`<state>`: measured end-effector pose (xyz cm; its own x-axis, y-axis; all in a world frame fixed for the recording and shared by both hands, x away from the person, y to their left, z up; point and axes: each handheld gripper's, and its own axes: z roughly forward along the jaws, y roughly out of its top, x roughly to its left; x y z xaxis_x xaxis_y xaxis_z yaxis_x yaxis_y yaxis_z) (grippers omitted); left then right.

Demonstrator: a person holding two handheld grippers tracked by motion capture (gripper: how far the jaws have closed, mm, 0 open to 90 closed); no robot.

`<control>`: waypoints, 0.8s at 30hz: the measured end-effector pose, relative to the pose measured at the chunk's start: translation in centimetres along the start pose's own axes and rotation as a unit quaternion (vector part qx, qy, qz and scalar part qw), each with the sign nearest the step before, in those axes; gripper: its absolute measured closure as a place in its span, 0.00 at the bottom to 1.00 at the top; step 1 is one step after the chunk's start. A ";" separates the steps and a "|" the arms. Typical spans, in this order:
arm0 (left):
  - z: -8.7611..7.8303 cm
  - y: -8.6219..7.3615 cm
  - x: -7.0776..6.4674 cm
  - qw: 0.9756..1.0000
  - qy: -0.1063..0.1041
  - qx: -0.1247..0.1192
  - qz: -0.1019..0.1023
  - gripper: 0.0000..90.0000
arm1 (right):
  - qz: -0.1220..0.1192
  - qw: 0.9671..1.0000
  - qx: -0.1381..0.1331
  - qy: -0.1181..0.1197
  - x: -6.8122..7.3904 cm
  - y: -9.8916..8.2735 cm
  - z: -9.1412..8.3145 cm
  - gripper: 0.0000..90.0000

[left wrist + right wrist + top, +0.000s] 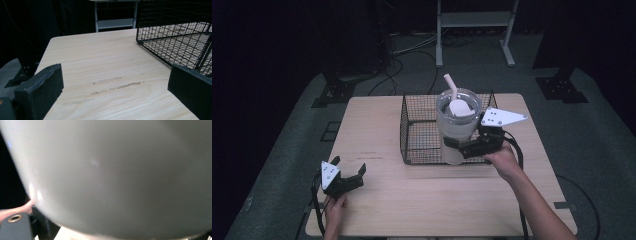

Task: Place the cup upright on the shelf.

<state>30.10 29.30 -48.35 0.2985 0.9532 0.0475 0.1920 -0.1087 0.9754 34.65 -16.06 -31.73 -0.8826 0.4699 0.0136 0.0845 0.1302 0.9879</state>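
Right gripper [458, 145] clamped on the tumbler [456, 125], jaws round its lower body; cup upright at the basket's [412, 130] near wall, whether lifted or resting inside I cannot tell. Step judged: carrying cup over that rim. Next: keep bottom clear of the wire edge. Left gripper [348, 171] jaws apart, idle; bare table [387, 200] ahead of its jaws.
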 end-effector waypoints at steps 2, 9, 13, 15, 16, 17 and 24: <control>0.0 0.0 0.0 1.000 0.000 0.000 0.000 0.00 | 0.002 1.000 0.000 -0.001 -0.2 0.2 0.2 0.10; 0.0 0.0 0.0 1.000 0.000 0.000 0.000 0.00 | 0.002 1.000 0.007 -0.007 -2.1 1.2 2.5 0.10; 0.0 0.0 0.0 1.000 0.000 0.000 0.000 0.00 | 0.005 1.000 0.012 -0.008 -2.9 1.4 3.9 0.10; 0.0 0.0 0.0 1.000 0.000 -0.001 -0.001 0.00 | 0.005 1.000 0.015 -0.008 -3.4 1.5 4.7 0.10; 0.0 0.0 0.0 1.000 0.000 -0.001 -0.001 0.00 | 0.006 1.000 0.016 -0.009 -3.5 1.5 5.0 0.10; 0.0 0.0 0.0 1.000 0.000 -0.001 0.000 0.00 | 0.005 1.000 0.018 -0.009 -3.7 1.5 5.4 0.10; 0.0 0.0 0.1 1.000 -0.001 0.000 -0.001 0.00 | 0.010 1.000 0.022 -0.006 -4.6 1.6 7.3 0.10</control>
<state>30.10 29.37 -48.35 0.3006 0.9527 0.0455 0.1923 -0.1073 0.9755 42.27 -11.61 -31.33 -0.8753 0.4826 0.0311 0.1228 0.1596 0.9795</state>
